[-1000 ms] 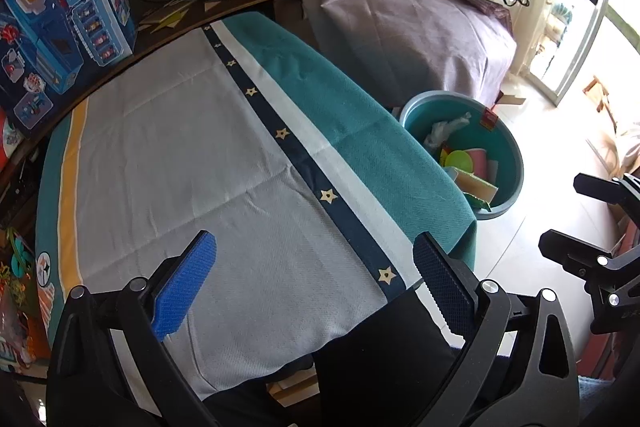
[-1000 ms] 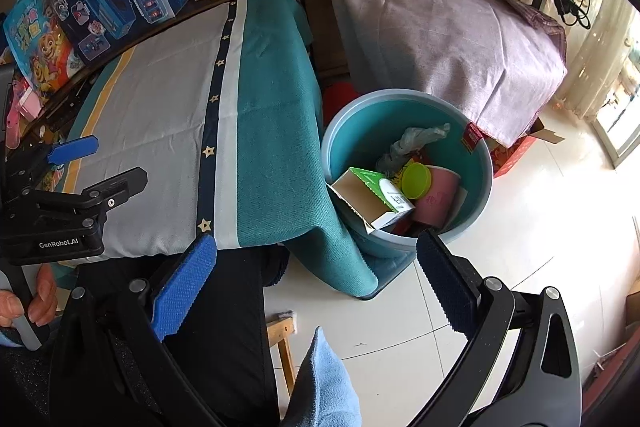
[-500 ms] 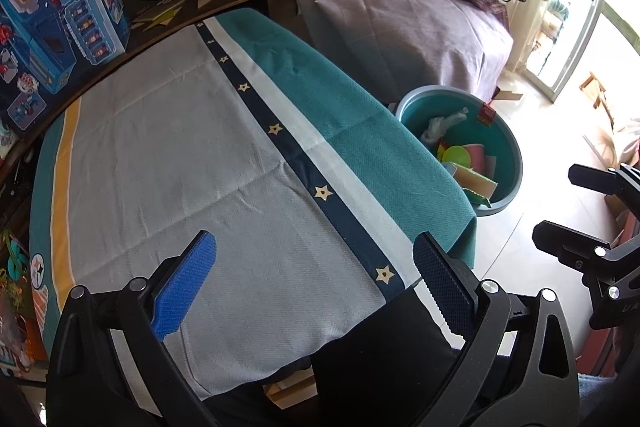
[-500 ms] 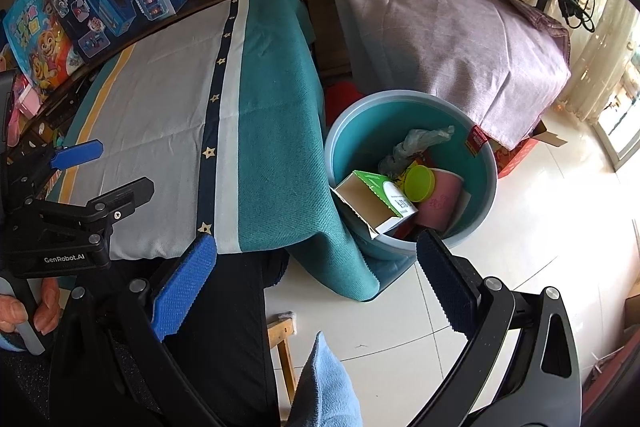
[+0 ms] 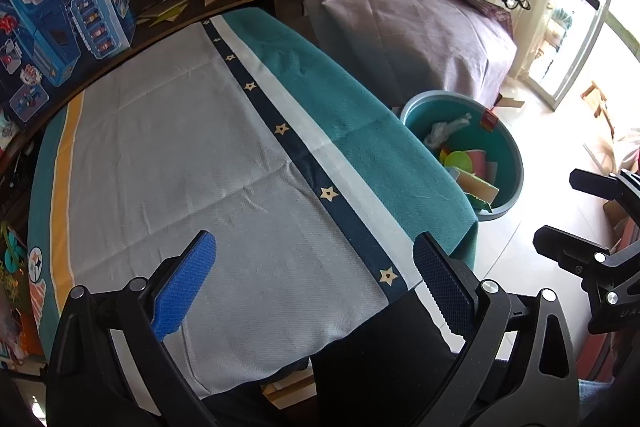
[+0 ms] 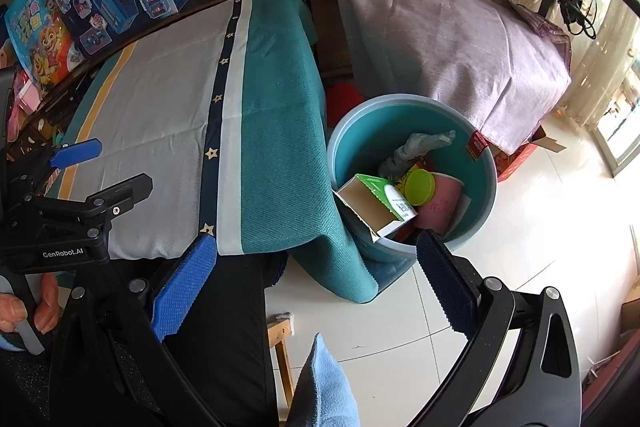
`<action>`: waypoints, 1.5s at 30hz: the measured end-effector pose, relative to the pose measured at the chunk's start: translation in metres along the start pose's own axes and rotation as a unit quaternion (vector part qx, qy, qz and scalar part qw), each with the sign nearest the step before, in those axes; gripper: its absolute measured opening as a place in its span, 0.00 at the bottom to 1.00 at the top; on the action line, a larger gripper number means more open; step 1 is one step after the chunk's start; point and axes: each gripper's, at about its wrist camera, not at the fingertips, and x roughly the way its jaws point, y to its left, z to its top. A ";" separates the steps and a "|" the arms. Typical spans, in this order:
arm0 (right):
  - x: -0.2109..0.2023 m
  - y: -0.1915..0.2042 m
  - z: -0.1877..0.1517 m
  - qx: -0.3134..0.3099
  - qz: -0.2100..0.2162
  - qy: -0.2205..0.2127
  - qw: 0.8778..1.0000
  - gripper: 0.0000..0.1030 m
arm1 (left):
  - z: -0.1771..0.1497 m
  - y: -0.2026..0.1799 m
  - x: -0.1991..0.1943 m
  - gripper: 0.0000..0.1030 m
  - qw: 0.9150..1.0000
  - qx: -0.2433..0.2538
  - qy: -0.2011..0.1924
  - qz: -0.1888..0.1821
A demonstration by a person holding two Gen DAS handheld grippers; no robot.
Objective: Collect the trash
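Claws (image 5: pixel 314 279) (image 6: pixel 316 277) agape; tablecloth (image 6: pixel 280 163) overlaps bin (image 6: pixel 486 163).

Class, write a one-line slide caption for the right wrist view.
Open right gripper above a round teal plastic basin holding a green-and-white carton, beside the cloth-covered table.

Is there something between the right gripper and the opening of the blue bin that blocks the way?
Nothing visible does. The right gripper is open and empty above the floor, and the bin is open-topped, holding a carton, a cup and a lid.

Teal bin (image 6: pixel 486 163) beside draped table (image 6: pixel 160 115) — carton (image 6: pixel 376 203), cup (image 6: pixel 440 203), yellow lid (image 6: pixel 419 187) inside
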 end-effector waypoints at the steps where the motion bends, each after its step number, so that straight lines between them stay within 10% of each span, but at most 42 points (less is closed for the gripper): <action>1: 0.000 0.001 0.000 0.000 0.000 0.000 1.000 0.93 | 0.000 0.000 0.000 0.96 1.000 -0.001 0.000 0.000; 45: 0.004 0.003 0.004 -0.007 -0.005 0.003 1.000 0.93 | 0.001 0.014 0.003 0.96 1.000 -0.018 0.002 0.006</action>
